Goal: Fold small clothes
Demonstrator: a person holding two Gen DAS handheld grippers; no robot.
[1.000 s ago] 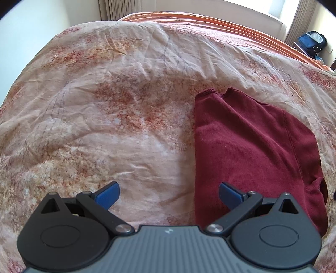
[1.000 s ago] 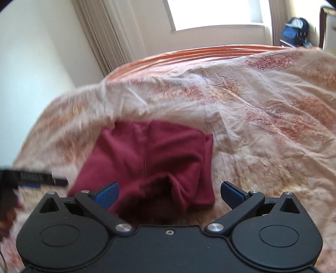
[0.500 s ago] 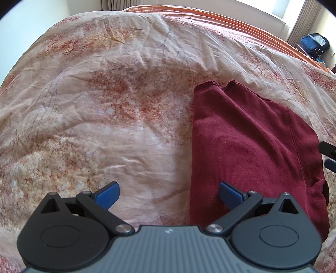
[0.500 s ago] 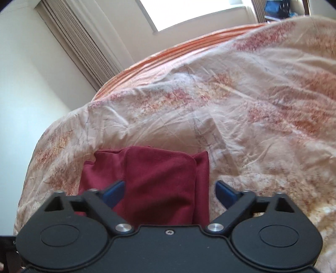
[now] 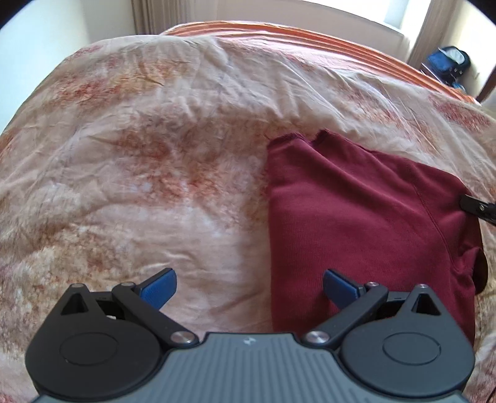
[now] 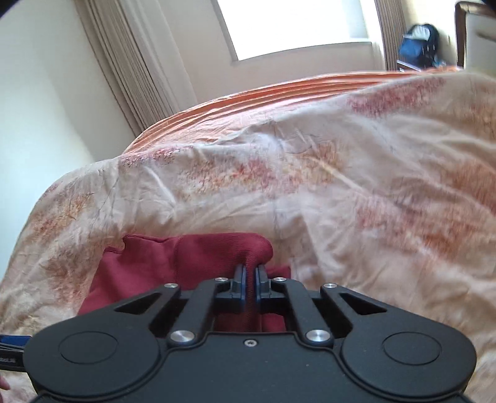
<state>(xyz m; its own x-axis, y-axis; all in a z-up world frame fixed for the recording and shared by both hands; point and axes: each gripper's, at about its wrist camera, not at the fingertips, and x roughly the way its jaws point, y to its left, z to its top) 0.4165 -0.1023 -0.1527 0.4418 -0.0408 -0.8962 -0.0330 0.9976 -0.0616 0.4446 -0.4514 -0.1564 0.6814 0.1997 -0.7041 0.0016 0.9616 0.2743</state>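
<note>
A: The maroon garment (image 5: 356, 217) is laid on the flowered bedspread (image 5: 155, 155); a raised fold is pinched by the right gripper (image 6: 248, 272), probably to be turned over.

B: And the left gripper (image 5: 248, 283)?

A: It is held spread apart, nothing grasped. A curtained window (image 6: 294, 24) is seen behind the bed.

1. Your work surface is a bed with a crumpled beige quilt printed in rust-red blotches (image 5: 148, 161), plus an orange ribbed cover (image 5: 310, 40) along its far edge.
2. Directly on the quilt you have one folded maroon knit garment (image 5: 356, 217); its right side is bunched up.
</note>
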